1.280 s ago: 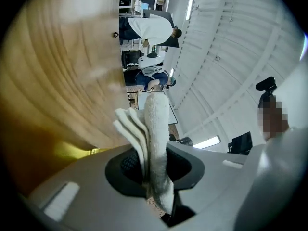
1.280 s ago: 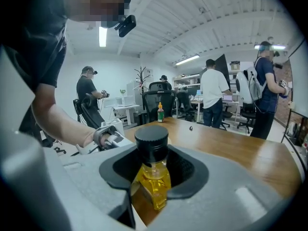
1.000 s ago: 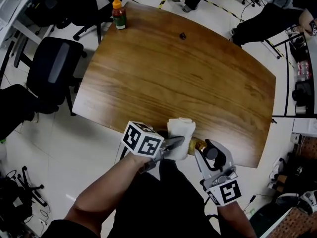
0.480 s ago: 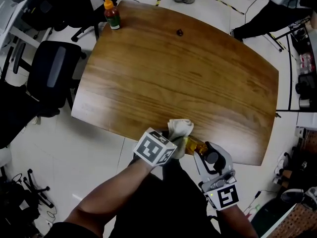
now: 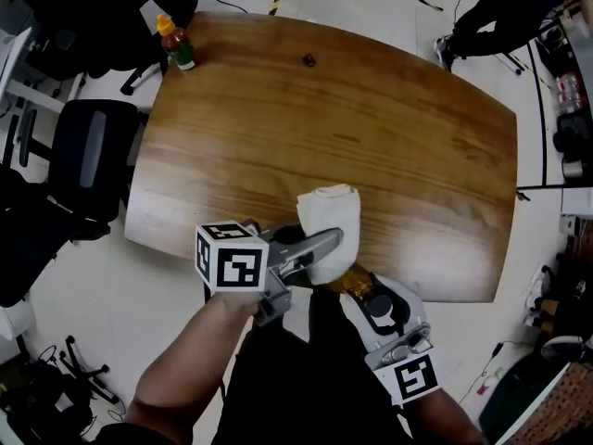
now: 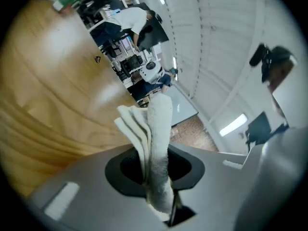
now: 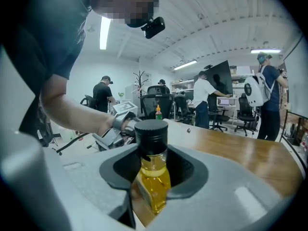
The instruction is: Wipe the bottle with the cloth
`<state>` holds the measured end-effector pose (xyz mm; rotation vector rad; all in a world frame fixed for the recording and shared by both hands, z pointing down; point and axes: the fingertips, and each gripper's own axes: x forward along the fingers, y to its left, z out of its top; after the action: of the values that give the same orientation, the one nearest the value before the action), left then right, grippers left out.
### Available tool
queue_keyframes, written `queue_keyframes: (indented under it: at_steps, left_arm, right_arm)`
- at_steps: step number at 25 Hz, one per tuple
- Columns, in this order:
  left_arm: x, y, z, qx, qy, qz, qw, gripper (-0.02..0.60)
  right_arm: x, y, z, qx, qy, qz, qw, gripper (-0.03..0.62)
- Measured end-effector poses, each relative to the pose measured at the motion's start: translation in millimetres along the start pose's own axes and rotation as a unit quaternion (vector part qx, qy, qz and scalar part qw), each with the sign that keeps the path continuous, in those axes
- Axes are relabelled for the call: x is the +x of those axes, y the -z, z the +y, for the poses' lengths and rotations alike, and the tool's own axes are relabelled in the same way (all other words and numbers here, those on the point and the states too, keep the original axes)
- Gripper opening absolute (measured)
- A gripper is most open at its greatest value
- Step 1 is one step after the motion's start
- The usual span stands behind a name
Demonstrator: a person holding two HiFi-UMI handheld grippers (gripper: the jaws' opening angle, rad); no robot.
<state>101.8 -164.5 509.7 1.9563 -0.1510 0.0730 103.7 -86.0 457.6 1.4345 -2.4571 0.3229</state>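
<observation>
While both claws are loaded, treat this as the wiping stroke itself. Entries run from the jaws outward.

- Left gripper (image 6: 155, 174): jaws closed on a folded white cloth (image 6: 154, 129). The layers are pinched edge-on and the free end stands out past the tips.
- Right gripper (image 7: 153, 170): jaws clamped on the body of a small bottle (image 7: 154, 179) of yellow liquid, just below its black cap (image 7: 151, 131).
- Position: the bottle is held at the near edge of the wooden table (image 5: 408, 146), a little right of centre. The cloth lies over its lower body. Contact looks likely, though the cloth hides the meeting line.
- Method: hold the right grip firm so the bottle cannot twist. Press the flat of the cloth, not its folded edge, against the bottle wall and draw it along the length. Turn the bottle between strokes to reach the sides the pads cover. A hard sideways push may lever it out of the jaws.
- Pose: your left forearm (image 5: 185, 369) comes in from near left, with the gripper laid pointing right and its marker cube (image 5: 230, 258) uppermost. The right gripper sits close to your body at near right, jaws aimed far and slightly left.
- Elsewhere: a sauce bottle (image 5: 176, 43) stands at the far left corner, well apart.
</observation>
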Motion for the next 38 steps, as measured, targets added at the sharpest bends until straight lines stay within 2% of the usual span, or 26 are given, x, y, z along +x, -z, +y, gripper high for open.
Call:
queue_keyframes:
  at_steps: [1,2,4,5,6,7,9,12,14,16,21,25,28,32,33,34,35,38]
  left_arm:
    - [3,-11,-3,-0.045,0.031,-0.024,0.9982,0.1]
    - [6,-21,-6,-0.102,0.063,-0.046,0.9918,0.1]
    - [14,-32,-13,-0.216,0.124,-0.069,0.9661,0.1]
    - [21,-31,-17,-0.248,0.144,-0.064,0.9557,0.1]
    - [30,-25,-20,-0.26,0.152,-0.047,0.9526,0.1]
    - [39,-13,-21,-0.256,0.145,-0.021,0.9556,0.1]
    - [52,18,-11,-0.225,0.099,0.041,0.9684,0.1]
    - [60,50,12,-0.124,0.02,0.108,0.9863,0.1]
    - [64,54,18,-0.046,-0.014,0.127,0.9907,0.1]
    - [66,57,25,0.018,-0.041,0.148,0.9879,0.1]
    - [63,62,43,0.093,-0.089,0.181,0.975,0.1]
    - [59,66,61,0.15,-0.138,0.205,0.9571,0.1]
    - [58,69,63,0.208,-0.161,0.223,0.9388,0.1]
    - [60,64,68,0.307,-0.195,0.234,0.9018,0.1]
    - [60,60,68,0.319,-0.203,0.228,0.897,0.1]
    - [59,55,66,0.319,-0.208,0.216,0.8989,0.1]
    - [57,49,63,0.305,-0.208,0.197,0.9082,0.1]
    - [41,22,43,0.229,-0.193,0.104,0.9484,0.101]
  right_arm:
    - [0,0,0,0.001,0.0,0.0,1.0,0.13]
    - [0,0,0,0.003,-0.001,0.0,1.0,0.13]
    - [0,0,-1,0.009,-0.003,-0.002,1.0,0.13]
    - [0,0,-1,0.011,-0.004,-0.002,1.0,0.13]
    - [0,0,-2,0.013,-0.004,-0.003,1.0,0.13]
    - [0,0,-2,0.015,-0.004,-0.003,1.0,0.13]
    - [-1,1,-2,0.017,-0.004,-0.003,1.0,0.13]
    - [-1,2,-3,0.017,-0.005,-0.003,1.0,0.13]
    - [-3,3,-3,0.014,-0.005,-0.002,1.0,0.13]
    - [-3,4,-3,0.014,-0.006,-0.001,1.0,0.13]
    - [-1,5,-2,0.014,-0.008,0.0,1.0,0.13]
    - [0,4,-2,0.015,-0.006,-0.005,1.0,0.13]
    - [-2,4,-1,0.015,-0.005,-0.007,1.0,0.13]
    - [-3,5,-1,0.012,-0.007,-0.01,1.0,0.13]
    - [-2,5,-2,0.011,-0.008,-0.012,1.0,0.13]
    - [-1,3,-3,0.01,-0.009,-0.014,1.0,0.13]
    - [0,2,-3,0.008,-0.011,-0.016,1.0,0.13]
    - [2,2,-4,0.002,-0.017,-0.02,1.0,0.13]
